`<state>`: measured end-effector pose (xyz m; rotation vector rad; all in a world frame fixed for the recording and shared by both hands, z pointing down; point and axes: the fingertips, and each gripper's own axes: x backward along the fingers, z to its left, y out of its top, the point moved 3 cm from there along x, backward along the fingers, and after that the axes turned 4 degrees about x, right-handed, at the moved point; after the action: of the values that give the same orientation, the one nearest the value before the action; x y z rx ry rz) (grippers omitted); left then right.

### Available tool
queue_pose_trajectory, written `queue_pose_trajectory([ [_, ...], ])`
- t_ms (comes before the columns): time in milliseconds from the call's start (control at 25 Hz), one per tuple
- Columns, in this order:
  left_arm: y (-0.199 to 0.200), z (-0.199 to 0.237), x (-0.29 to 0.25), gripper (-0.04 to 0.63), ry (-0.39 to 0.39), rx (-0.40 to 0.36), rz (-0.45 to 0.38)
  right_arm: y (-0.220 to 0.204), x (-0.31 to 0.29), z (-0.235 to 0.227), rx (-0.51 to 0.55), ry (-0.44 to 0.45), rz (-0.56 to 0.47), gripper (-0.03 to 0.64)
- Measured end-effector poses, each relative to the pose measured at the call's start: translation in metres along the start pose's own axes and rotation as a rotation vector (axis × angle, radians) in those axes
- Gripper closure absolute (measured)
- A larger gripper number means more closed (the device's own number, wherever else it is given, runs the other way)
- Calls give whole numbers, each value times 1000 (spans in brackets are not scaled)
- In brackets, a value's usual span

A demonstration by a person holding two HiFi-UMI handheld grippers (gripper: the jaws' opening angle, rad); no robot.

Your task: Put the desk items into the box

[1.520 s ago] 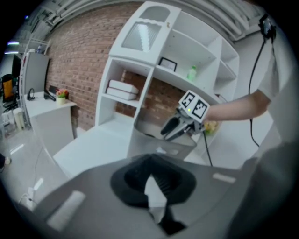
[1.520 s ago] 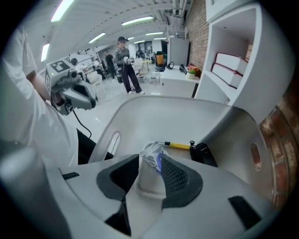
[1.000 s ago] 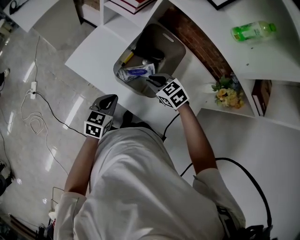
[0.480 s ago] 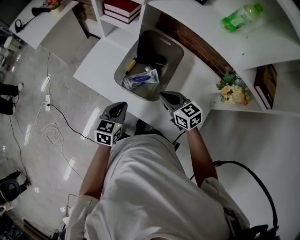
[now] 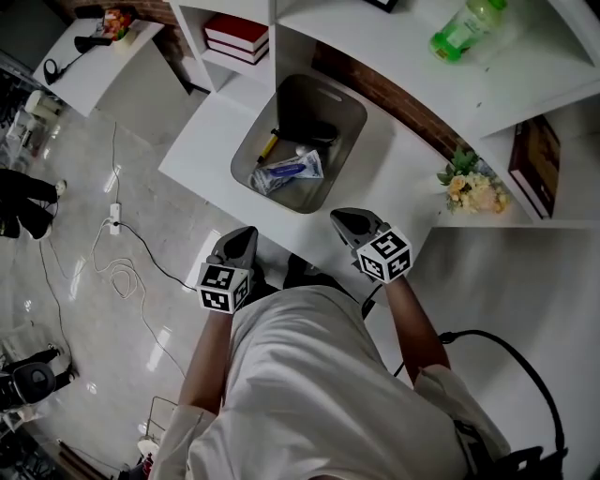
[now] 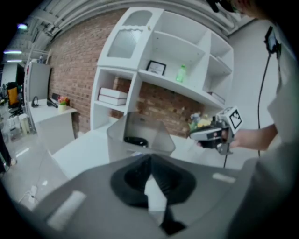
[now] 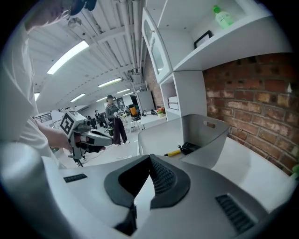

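Observation:
A grey box (image 5: 350, 105) stands on the white desk (image 5: 202, 142). Inside it lie a white and blue packet (image 5: 289, 172), a yellow pen (image 5: 268, 147) and a black item (image 5: 307, 128). Both grippers hang near the desk's front edge, short of the box and apart from it. My left gripper (image 5: 242, 242) is shut and holds nothing. My right gripper (image 5: 345, 223) is shut and empty too. In the right gripper view the box (image 7: 208, 135) shows the pen (image 7: 174, 152) ahead of the closed jaws. The left gripper view has the box (image 6: 140, 130) straight ahead.
A green bottle (image 5: 461, 28) lies on the shelf above the desk. Yellow flowers (image 5: 473, 187) sit at the right, a brown book (image 5: 532, 155) beside them. Stacked books (image 5: 234, 33) fill a cubby at the back left. A white cable (image 5: 112, 248) trails over the floor.
Both grippers have drawn back from the box toward the person. The right gripper was over the box's near rim and now hangs short of it.

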<state>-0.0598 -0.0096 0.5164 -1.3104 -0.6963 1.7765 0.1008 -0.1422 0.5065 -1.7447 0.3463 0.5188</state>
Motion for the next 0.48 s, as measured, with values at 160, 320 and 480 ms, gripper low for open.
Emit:
queue_pose_trajectory([
  [160,0,2,8,592,20,2,-8,1,7,0,-31,-32,-36,615],
  [320,8,3,15,592,1,-16,-28,3,10,11,-42,-73,-57,615],
  [480,13,9,22,592,-30,-52,-37,12,13,22,-69,-150,-94,614],
])
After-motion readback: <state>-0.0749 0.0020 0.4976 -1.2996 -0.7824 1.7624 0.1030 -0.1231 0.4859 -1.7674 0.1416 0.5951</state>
